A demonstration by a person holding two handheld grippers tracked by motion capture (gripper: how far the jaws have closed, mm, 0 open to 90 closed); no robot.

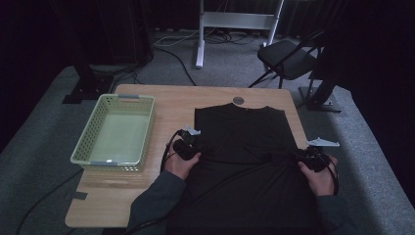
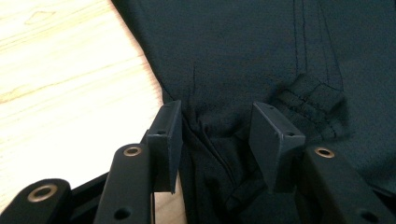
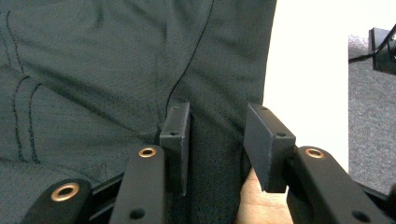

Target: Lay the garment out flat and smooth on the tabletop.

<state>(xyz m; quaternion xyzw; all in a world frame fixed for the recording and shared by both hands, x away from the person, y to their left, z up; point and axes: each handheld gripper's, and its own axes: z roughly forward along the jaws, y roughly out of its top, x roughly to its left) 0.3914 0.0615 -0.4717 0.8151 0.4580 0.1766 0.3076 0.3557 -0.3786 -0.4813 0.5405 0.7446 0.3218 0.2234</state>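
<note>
Basket [image 1: 117, 132] blocks left; bare table [image 1: 171, 105] behind

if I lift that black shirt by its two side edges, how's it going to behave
Probably floppy: the black shirt already bunches into folds between the left gripper jaws. It looks thin and light, a fine mesh knit, so the middle would likely sag. Its smooth fabric may slide easily on the wooden table.

Shirt [image 1: 244, 147] on table [image 1: 166, 100], basket [image 1: 117, 133] left of it, chair [image 1: 288, 58] behind
</note>
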